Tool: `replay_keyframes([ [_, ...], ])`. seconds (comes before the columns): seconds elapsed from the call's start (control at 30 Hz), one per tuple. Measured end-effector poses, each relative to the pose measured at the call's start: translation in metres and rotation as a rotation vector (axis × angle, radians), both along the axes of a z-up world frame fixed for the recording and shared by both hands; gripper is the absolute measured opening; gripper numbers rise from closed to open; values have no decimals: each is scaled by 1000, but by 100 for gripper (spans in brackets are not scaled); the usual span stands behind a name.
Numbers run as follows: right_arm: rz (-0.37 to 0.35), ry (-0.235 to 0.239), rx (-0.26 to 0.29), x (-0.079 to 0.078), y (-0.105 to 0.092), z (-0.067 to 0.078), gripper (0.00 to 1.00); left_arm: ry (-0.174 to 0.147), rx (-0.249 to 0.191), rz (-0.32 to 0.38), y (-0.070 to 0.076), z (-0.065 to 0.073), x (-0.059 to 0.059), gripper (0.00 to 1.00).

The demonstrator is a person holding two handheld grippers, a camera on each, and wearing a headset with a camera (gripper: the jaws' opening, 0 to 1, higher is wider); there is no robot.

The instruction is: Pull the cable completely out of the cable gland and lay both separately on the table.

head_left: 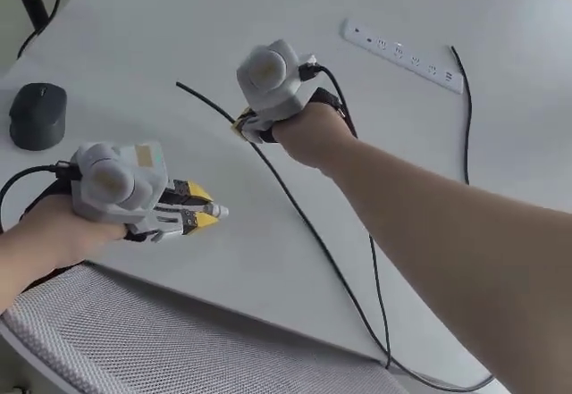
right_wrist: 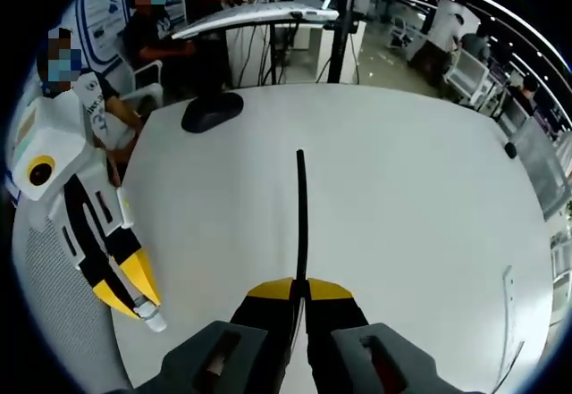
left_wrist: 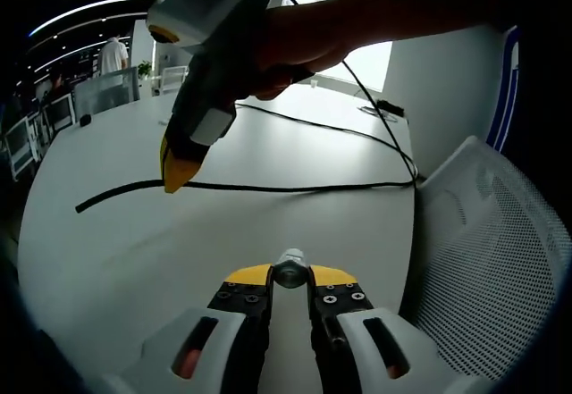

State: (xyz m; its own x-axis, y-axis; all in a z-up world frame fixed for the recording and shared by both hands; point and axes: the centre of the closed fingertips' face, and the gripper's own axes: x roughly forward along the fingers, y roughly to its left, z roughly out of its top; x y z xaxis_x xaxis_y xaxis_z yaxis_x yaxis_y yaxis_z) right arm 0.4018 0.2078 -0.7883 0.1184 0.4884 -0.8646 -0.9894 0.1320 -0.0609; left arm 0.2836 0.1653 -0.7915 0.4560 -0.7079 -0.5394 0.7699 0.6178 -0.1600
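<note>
While the small grey cable gland (left_wrist: pixel 289 267) sits pinched between the closed jaws of the left gripper (left_wrist: pixel 289 278) over the near edge of the white table (head_left: pixel 179 19), the black cable (right_wrist: pixel 301 206) runs free of it. The right gripper (right_wrist: pixel 301 287) is clamped on the cable short of its end. A computer mouse (head_left: pixel 38 114) rests far left.

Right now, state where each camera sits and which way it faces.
Head view: above the table, looking down at left gripper and right gripper; both forearms show.
Left gripper view: looks along jaws shut on the cable gland, toward the right gripper and hand.
Right gripper view: faces along jaws shut on the cable.
Shared: both gripper views show the cable.
</note>
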Motion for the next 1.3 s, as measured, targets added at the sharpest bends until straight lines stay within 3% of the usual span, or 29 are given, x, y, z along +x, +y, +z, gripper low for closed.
replay_keyframes([
  [0.5, 42, 26, -34, -11, 10, -20, 0, 9, 20, 65, 10, -10, 6, 16],
  [0.63, 45, 30, -36, -12, 11, -23, 0, 13, 40, 63, 11, -15, 4, 16],
  [0.97, 50, 39, -45, -13, 12, -29, 0, 24, 37, 80, 14, -17, 5, 16],
  [1.3, 62, 32, -60, -15, 9, -35, 0, 25, 78, 72, 17, -22, 3, 16],
])
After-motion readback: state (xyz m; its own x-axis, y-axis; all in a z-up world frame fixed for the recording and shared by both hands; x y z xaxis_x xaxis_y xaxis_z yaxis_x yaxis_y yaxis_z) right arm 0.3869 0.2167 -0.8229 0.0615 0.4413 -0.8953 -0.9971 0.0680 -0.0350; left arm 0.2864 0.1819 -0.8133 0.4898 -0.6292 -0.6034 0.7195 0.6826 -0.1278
